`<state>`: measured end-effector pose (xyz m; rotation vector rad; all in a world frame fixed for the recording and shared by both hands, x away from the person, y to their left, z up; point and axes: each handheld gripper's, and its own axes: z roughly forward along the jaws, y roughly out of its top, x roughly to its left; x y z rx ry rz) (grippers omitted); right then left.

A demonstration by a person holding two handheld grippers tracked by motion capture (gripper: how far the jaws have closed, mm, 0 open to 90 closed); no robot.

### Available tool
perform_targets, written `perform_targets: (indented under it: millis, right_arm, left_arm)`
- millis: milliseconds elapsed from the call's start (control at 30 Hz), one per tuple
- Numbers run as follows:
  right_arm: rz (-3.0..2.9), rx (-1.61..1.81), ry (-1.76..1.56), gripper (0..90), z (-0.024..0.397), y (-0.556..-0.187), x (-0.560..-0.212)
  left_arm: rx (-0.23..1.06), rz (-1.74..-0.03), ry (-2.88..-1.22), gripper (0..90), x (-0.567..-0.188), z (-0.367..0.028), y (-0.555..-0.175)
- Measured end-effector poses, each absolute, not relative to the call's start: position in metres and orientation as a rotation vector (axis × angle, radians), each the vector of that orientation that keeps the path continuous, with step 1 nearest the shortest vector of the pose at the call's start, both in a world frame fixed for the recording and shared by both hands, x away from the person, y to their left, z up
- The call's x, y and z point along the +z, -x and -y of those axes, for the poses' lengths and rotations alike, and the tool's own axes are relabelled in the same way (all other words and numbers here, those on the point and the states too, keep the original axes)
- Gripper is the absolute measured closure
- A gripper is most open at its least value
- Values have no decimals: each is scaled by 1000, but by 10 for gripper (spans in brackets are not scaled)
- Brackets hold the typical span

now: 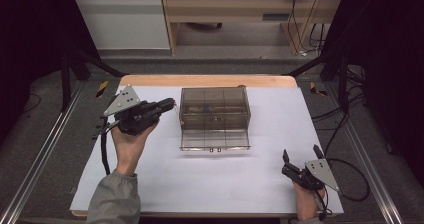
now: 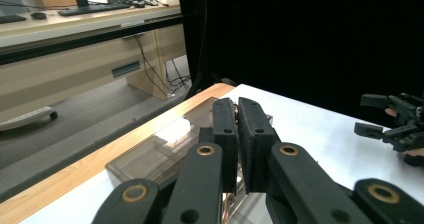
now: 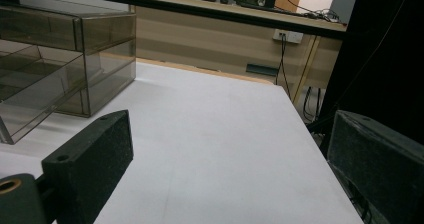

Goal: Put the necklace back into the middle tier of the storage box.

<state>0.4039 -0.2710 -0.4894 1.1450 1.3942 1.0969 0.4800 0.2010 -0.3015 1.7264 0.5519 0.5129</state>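
Left jaws: pressed together, nothing between; left gripper [image 1: 150, 111] sat just beside the box's left side.
Right jaws: spread wide, empty; right gripper [image 1: 300, 165] rested well apart, near corner.
Box: smoky clear drawer box [image 1: 215, 116] mid-table, lower drawer drawn toward person.
Nearer: left.
Views: right gripper view revealed stacked compartments [image 3: 60, 64]; high view gave layout.

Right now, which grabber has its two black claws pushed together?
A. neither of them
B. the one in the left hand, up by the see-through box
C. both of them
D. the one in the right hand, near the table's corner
B. The left gripper has its jaws pressed together beside the clear box, while the right gripper has its jaws spread wide apart over the white table.
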Motion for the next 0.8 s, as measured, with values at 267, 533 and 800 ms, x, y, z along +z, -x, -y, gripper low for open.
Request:
perform_targets:
  millis: [267,533,800]
  right_arm:
    - [-1396,1097,-1145,49,271,-404,-489]
    - [-1396,1095,-1148,49,271,-404,-489]
    - [-1397,1092,-1150,50,271,-404,-489]
  left_arm:
    - [487,-533,-1727,860,-305,-182,-484]
    - [477,-518,-1724,860,-307,-167,-486]
    - [469,-503,-1715,860,-308,-154,-485]
